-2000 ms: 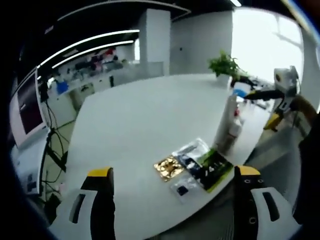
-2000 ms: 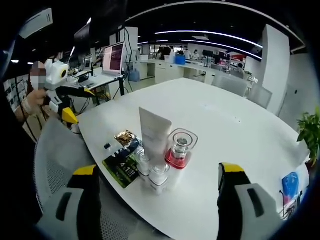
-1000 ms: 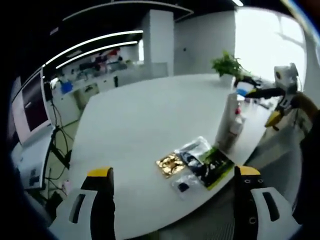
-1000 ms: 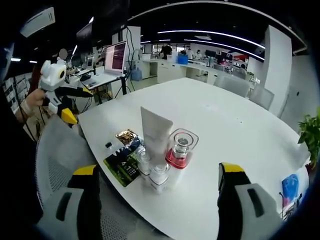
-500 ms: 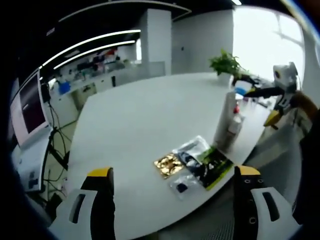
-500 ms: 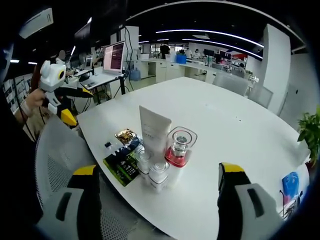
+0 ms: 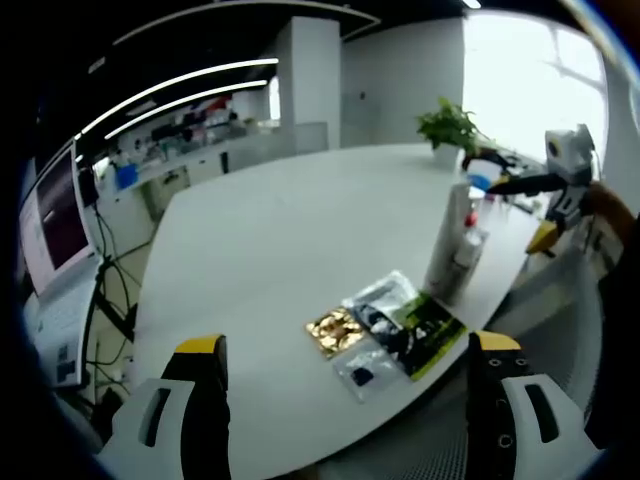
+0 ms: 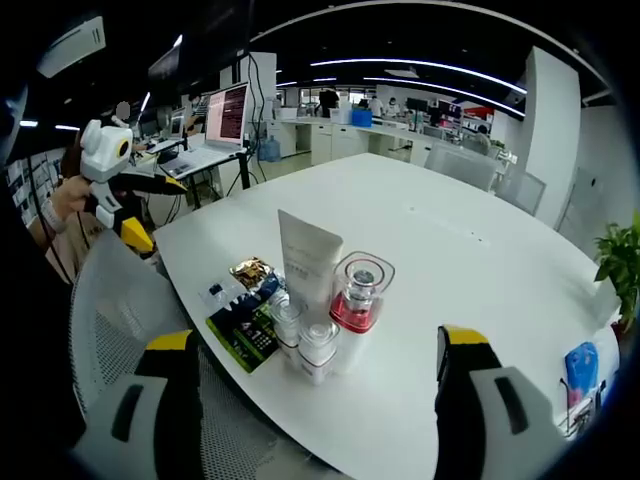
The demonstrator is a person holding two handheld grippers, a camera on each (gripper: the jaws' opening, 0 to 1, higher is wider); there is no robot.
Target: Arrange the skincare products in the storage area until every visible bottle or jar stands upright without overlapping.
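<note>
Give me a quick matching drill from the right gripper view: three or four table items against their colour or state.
Items:
1. tall white squeeze tube
2. clear jar with red base
3. flat gold foil sachet
4. potted green plant

States:
A. lying flat near the table edge
B. standing on its cap, tallest of the cluster
C. at the far right table edge
D. upright beside the tube

Pairs: 1-B, 2-D, 3-A, 4-C

Sachets (image 8: 243, 305) beside upright tube (image 8: 307, 265) (on table (image 8: 450, 250))
</note>
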